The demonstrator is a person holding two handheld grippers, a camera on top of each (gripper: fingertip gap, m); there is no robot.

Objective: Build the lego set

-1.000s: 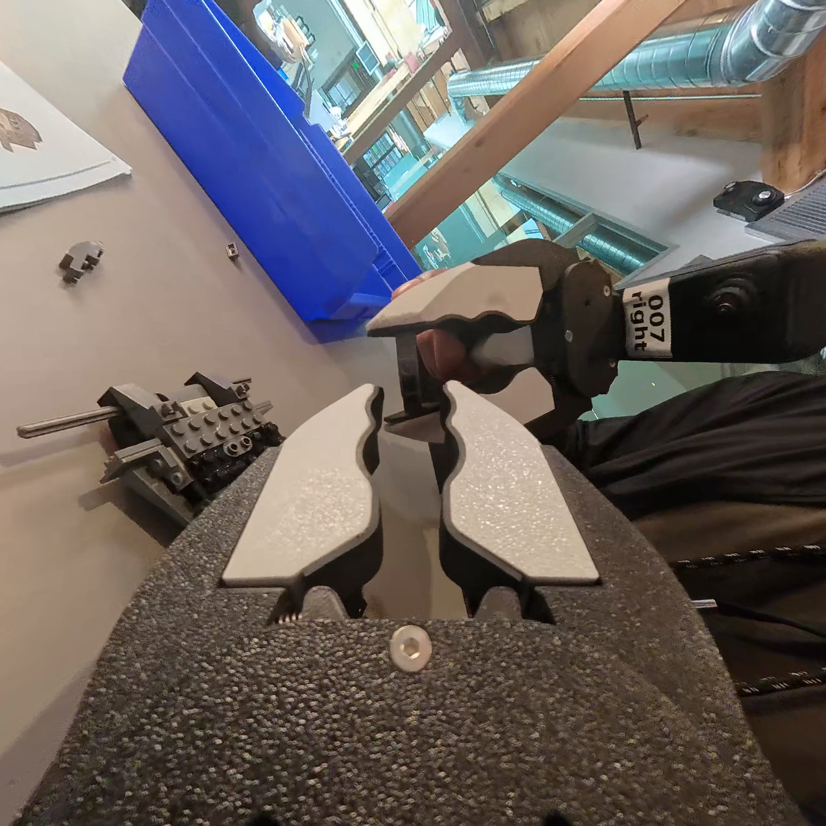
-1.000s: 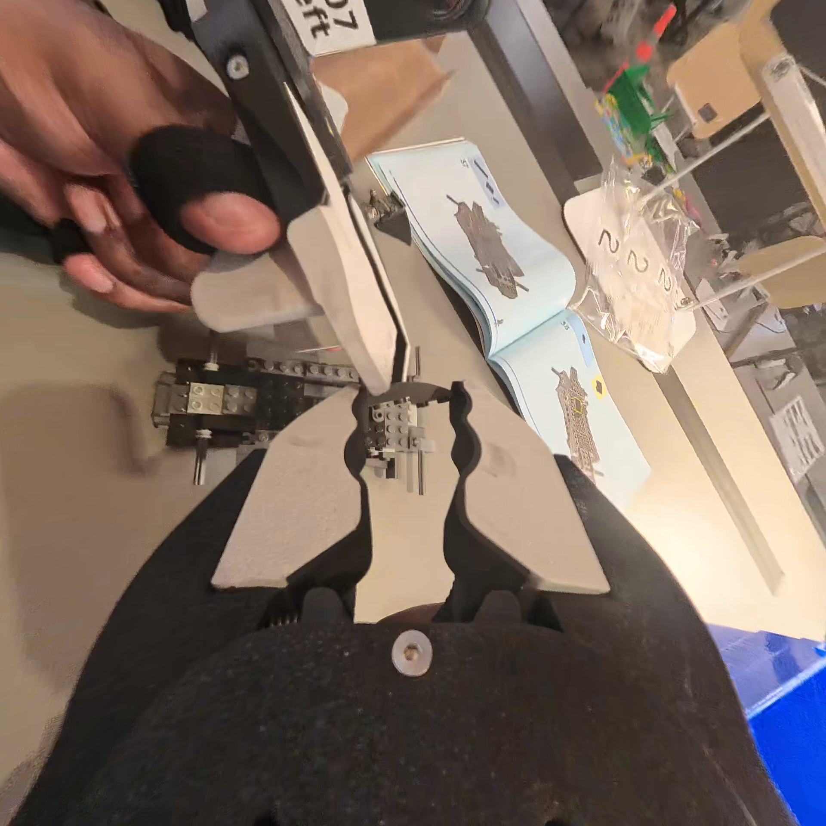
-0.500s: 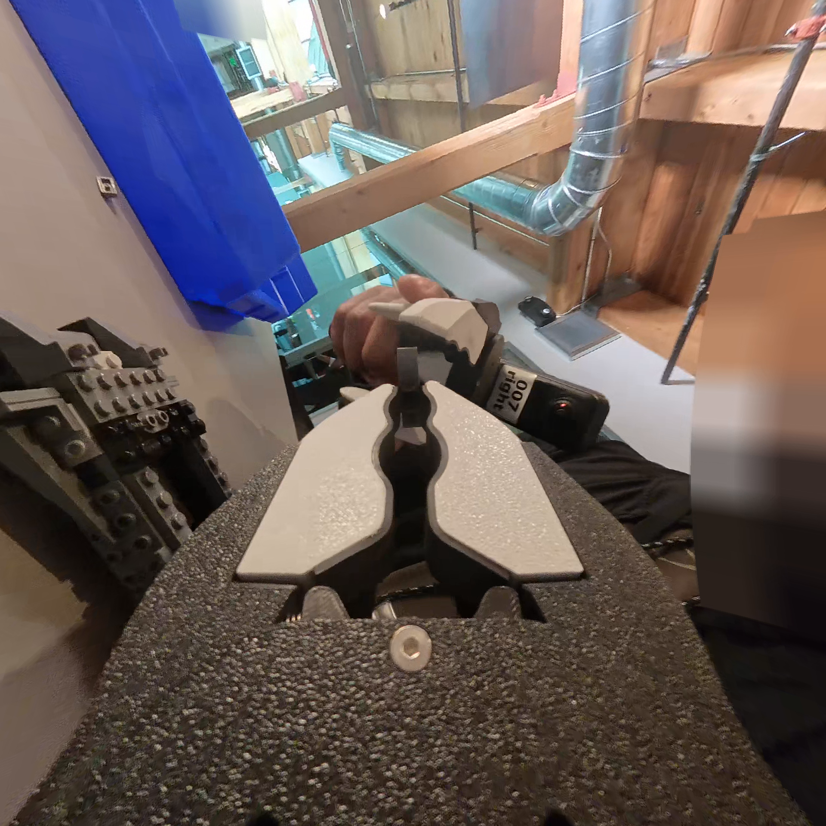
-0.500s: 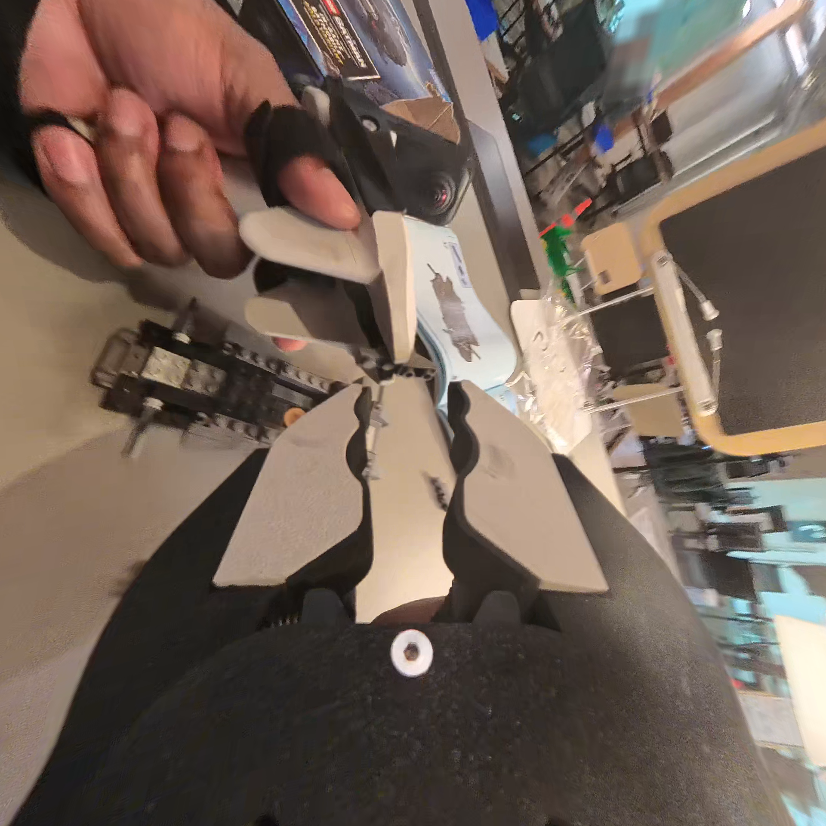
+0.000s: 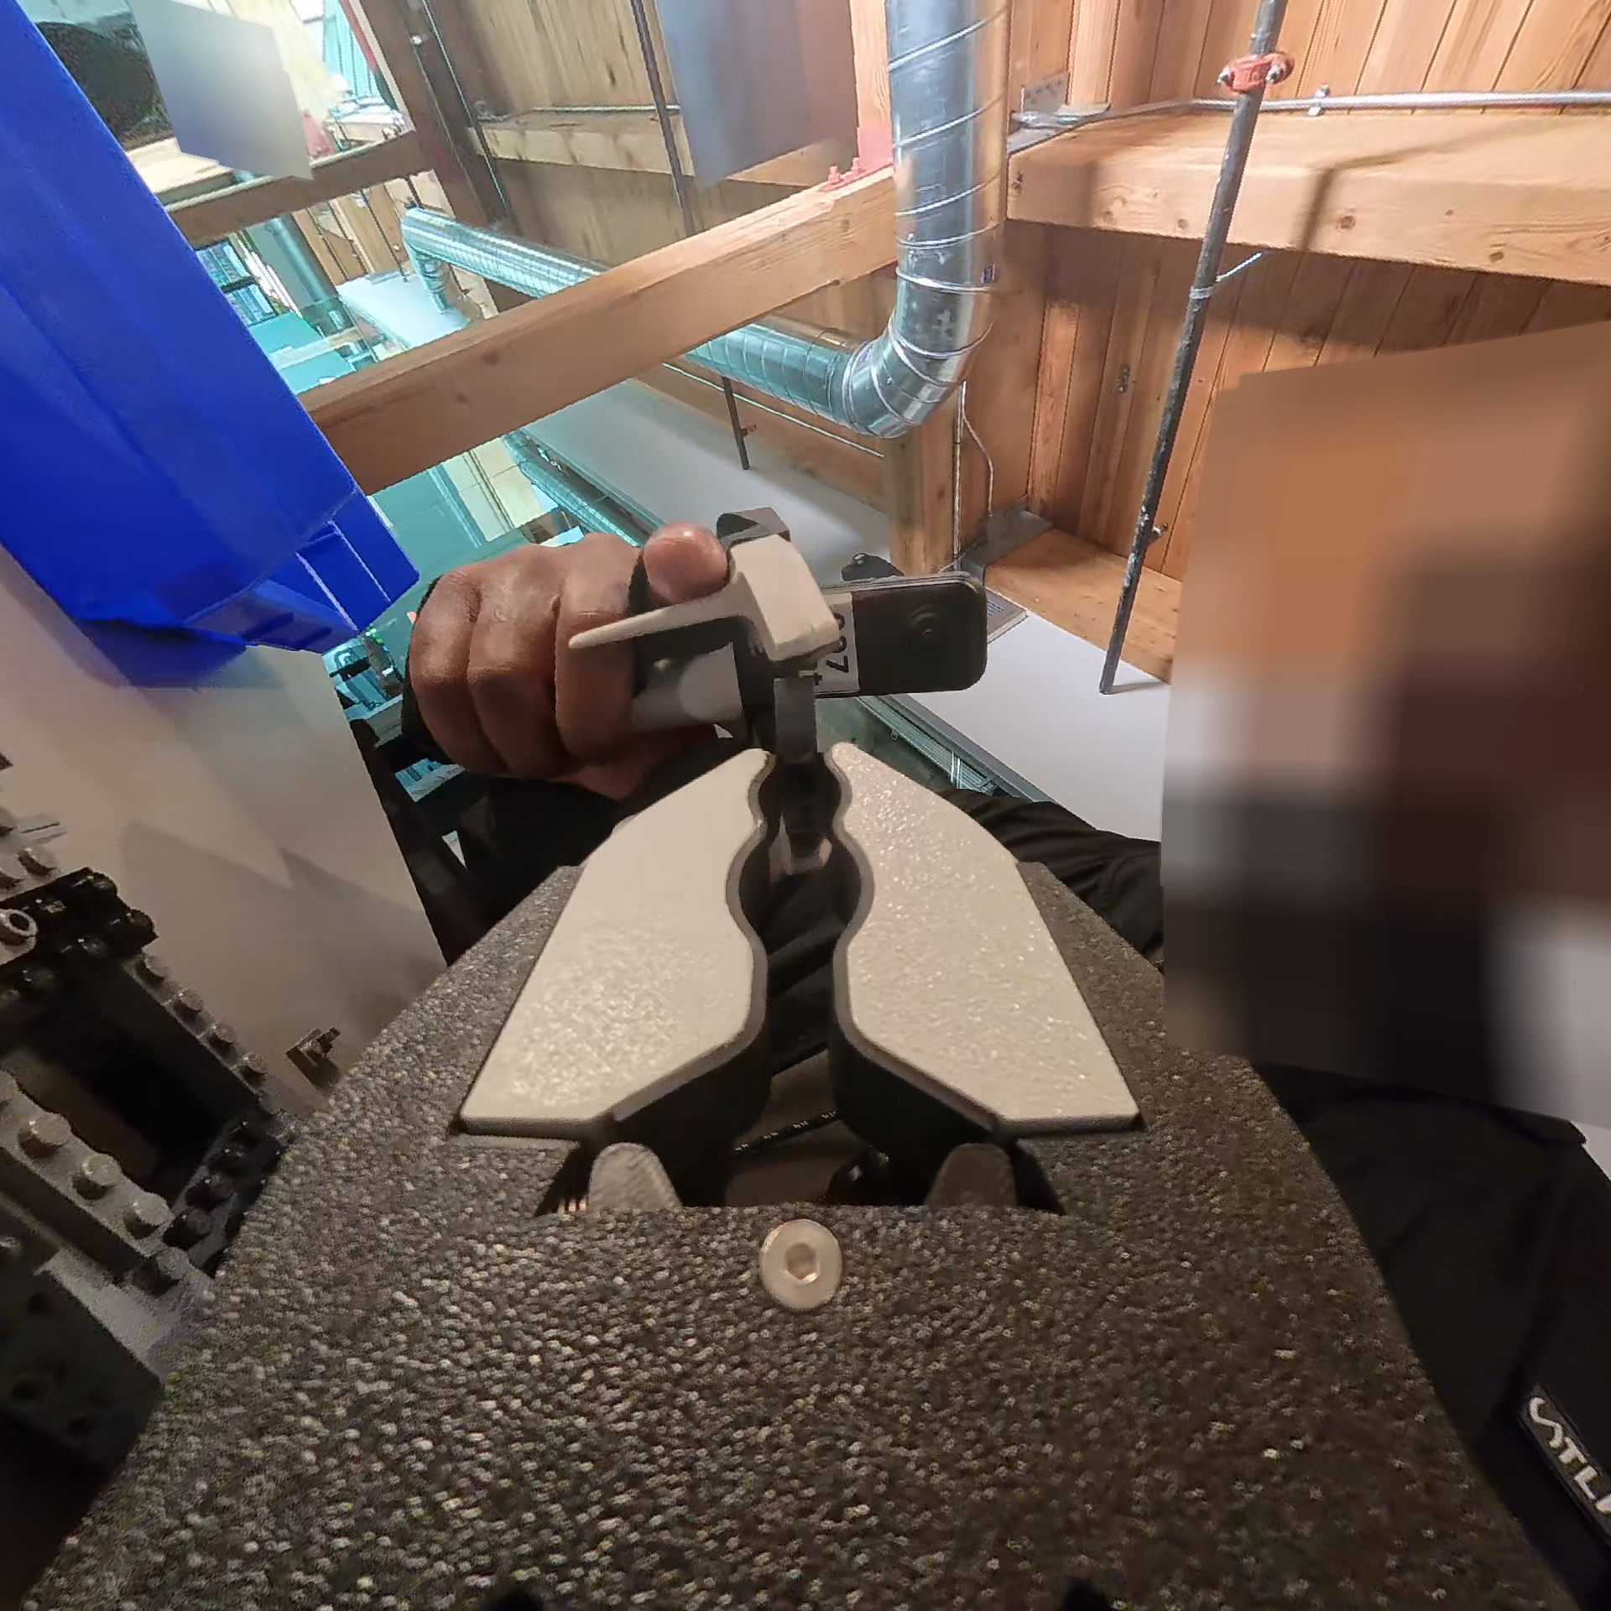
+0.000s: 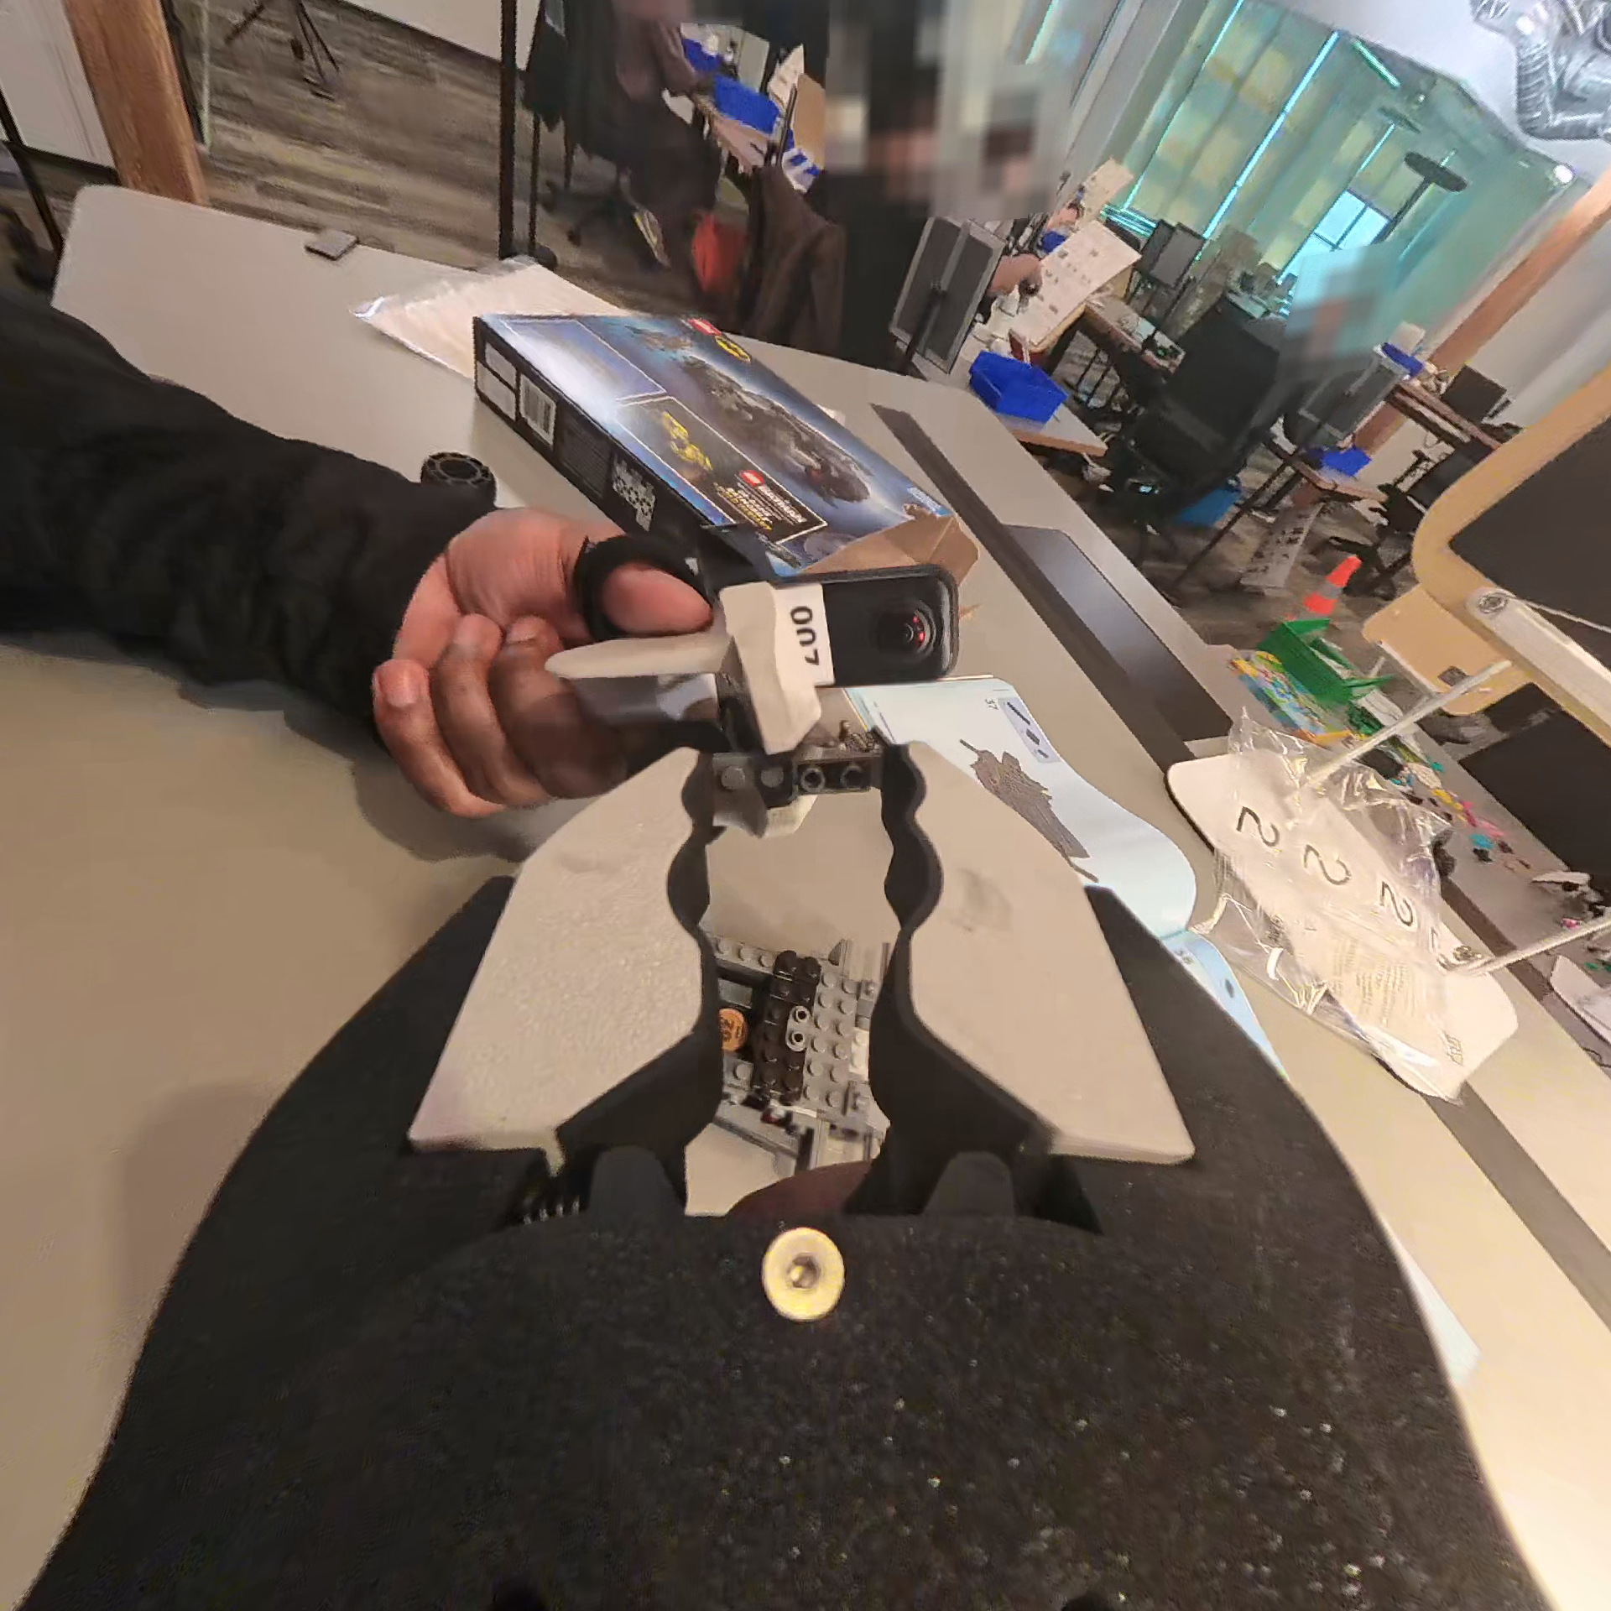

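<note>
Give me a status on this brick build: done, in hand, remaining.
Done: a partly built dark grey model lies on the table. In hand: the left gripper and the right gripper both pinch one small grey brick assembly in the air above it. Left: that assembly is not yet on the model; the instruction booklet lies open, with clear bags beside it.

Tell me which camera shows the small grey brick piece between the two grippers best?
The right wrist view: the small grey studded brick piece spans sideways between the right gripper's fingertips, holes and studs visible. The left wrist view shows it edge-on, a thin dark sliver in the left gripper.
</note>
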